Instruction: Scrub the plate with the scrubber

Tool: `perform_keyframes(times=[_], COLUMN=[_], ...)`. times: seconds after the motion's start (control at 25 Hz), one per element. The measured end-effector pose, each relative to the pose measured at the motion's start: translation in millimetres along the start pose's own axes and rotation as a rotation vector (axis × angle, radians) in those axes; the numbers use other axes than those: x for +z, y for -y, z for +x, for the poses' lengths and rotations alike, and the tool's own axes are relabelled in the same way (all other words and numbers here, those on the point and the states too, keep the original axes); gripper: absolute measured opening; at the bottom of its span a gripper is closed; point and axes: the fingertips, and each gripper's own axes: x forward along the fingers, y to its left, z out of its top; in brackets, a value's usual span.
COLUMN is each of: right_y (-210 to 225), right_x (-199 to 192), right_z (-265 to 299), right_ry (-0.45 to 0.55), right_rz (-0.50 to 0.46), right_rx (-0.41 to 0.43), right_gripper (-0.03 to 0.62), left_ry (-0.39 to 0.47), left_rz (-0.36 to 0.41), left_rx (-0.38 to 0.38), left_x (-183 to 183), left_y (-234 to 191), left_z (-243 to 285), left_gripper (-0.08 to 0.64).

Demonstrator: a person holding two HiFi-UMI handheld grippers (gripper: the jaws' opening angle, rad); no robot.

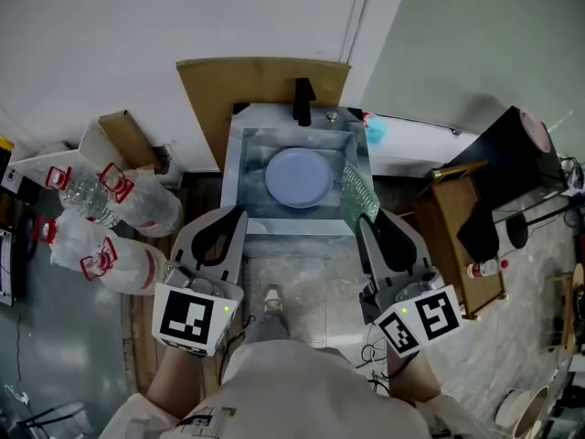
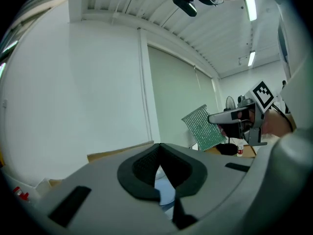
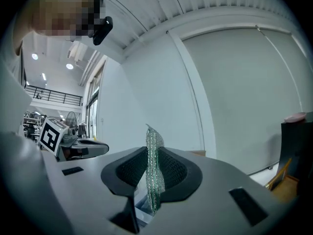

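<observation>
Two grippers are in your hands, both grey-bodied with black ribbed pads, and both point toward the steel sink (image 1: 239, 154). Your right gripper (image 1: 360, 219) is pinching the scrubber (image 1: 358, 190), a thin rectangular sheet of green, glittery mesh. In the right gripper view it stands on edge between the pads, crinkled and poking up past the tips. Your left gripper (image 1: 238, 213) has its jaws pressed together with nothing between them, the two pads meeting along a single line in the left gripper view. The plate (image 1: 299, 176) is round, smooth and pale blue, lying flat on the floor of the basin. It sits ahead of both sets of tips and between them, just left of the scrubber's free edge; scrubber and plate are apart. A black faucet (image 1: 301, 101) stands beyond the plate at the sink's far rim. Clear plastic water jugs (image 1: 119, 208) with red handles lie out to the side of your left gripper.
</observation>
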Motion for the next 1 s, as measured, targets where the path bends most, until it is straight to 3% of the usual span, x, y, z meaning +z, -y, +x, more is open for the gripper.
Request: perform_keyframes(times=[0.28,0.6,0.84,1.0], right_y=[-5,-11,-3,10], right_x=[-9,-18,-23,-30], right_z=[78,113,128,141], right_ry=[-0.033,-0.088,-0.105,-0.114], right_rz=[0.016,0.043,0.051,0.117], right_rx=[-0.001,0.038,0.070,0.123], right_gripper=[0.103,0.103,0.103,0.103], left_ry=[-0.014,-0.025,-0.006,-0.058], left_rz=[-0.023,-0.076,-0.024,0.010], left_rx=[-0.045,-0.049,-0.062,-0.040], left_x=[-20,-38,-41,-49], left_y=[-59,-87,-90,-88], left_z=[43,56,69,83], left_gripper=[0.017,0.016,0.017,0.017])
